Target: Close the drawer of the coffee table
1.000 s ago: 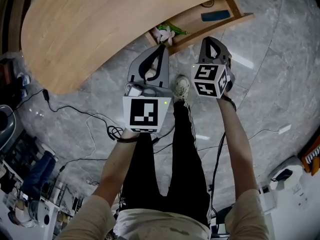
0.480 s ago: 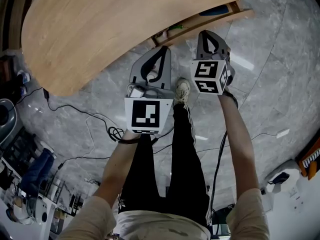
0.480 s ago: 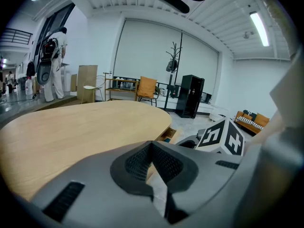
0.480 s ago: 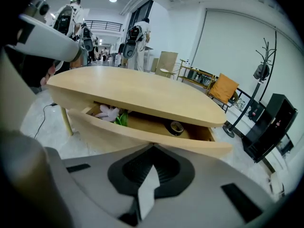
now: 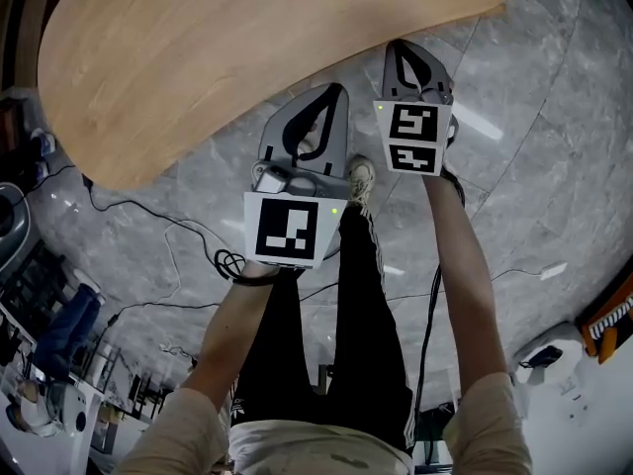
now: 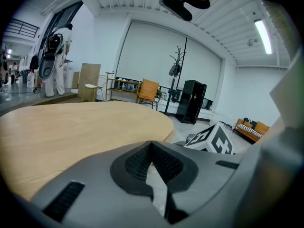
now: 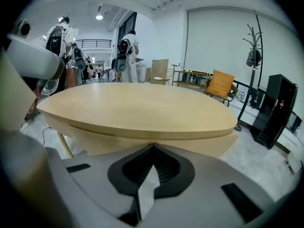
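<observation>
Drawer (image 7: 99, 141) flush under coffee table top (image 7: 142, 108) — closed

— What colour is the coffee table (image 5: 247, 47)?
— Pale honey wood with faint grain. The floor (image 5: 534, 156) is grey marble with lighter veins.
— And the tools?
— The left gripper (image 5: 334, 92) and right gripper (image 5: 398, 47) are grey, with black-and-white square markers (image 5: 287, 228). The trousers (image 5: 326, 354) are black with white side stripes.

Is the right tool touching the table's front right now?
Cannot tell. In the right gripper view the shut right tool overlaps the table front; the head view puts its tip at the table's edge. Neither shows contact or a gap.
</observation>
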A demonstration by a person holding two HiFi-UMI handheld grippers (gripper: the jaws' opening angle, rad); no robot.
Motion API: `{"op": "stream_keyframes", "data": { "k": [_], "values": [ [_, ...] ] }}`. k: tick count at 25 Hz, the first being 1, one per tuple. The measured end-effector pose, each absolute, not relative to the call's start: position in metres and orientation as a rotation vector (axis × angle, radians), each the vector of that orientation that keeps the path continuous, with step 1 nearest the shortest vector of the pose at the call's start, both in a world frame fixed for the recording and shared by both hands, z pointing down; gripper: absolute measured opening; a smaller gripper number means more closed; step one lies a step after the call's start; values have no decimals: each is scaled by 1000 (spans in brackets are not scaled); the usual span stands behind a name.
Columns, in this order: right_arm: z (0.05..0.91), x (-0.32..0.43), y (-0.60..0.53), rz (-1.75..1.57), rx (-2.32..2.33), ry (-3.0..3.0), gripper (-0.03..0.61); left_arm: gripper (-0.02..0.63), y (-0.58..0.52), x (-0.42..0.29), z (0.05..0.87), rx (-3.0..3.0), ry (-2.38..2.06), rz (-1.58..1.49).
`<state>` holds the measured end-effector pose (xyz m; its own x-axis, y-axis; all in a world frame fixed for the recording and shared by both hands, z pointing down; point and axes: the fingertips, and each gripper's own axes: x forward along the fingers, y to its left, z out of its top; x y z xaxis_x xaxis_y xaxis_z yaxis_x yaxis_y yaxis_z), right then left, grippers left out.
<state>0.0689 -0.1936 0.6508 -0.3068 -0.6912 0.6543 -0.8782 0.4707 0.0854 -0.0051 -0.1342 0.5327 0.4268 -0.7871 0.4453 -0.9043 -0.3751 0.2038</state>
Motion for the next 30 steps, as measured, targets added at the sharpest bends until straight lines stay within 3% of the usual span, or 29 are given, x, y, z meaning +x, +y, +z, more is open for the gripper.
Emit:
{"op": "stream_keyframes", "data": {
  "k": [4, 30],
  "values": [
    [651, 63, -204, 507, 1302, -2200, 6, 8, -140, -1, 530, 2268, -1428, 351],
    [654, 52, -222, 357, 1306, -2419, 6, 8, -152, 0, 539, 2273, -1451, 291]
  ]
}}
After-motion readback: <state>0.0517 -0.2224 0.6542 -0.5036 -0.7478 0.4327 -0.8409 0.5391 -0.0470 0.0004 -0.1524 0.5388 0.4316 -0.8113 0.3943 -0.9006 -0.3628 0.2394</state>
